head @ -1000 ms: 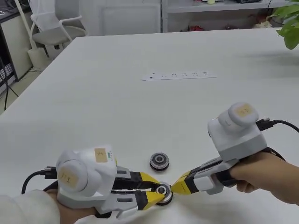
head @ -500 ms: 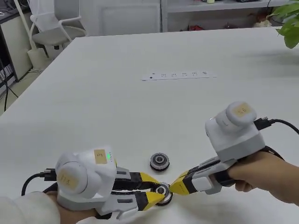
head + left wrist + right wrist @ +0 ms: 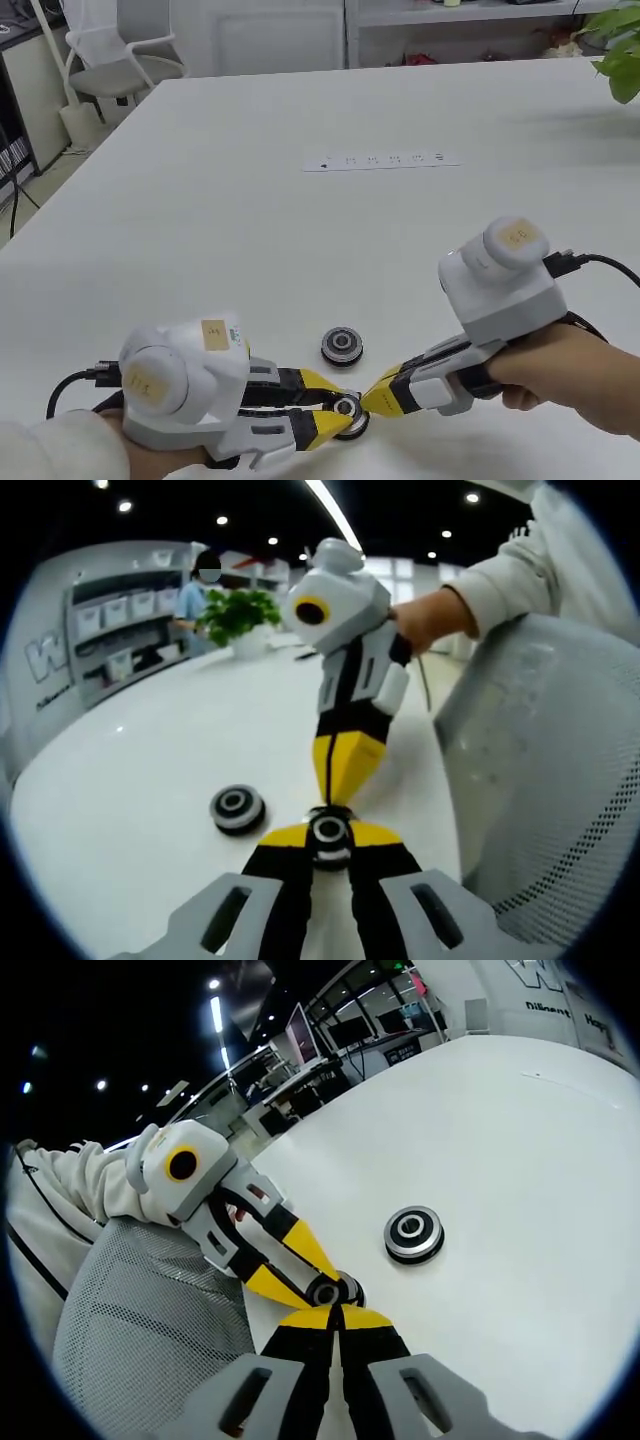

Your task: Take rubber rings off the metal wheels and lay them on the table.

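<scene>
Left gripper [image 3: 338, 412], near edge of white surface [image 3: 250, 200]: fingers pinch a small silver metal wheel with black rubber ring [image 3: 349, 407]. Matching second wheel [image 3: 342, 345] lies free just behind. Right gripper [image 3: 370, 399]: fingers pressed together, tips touching the pinched wheel.

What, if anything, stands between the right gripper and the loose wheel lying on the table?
Nothing visible. Only bare table lies between the right gripper and the loose wheel; the other wheel, clamped in the left gripper, sits at its tips, not between.
</scene>
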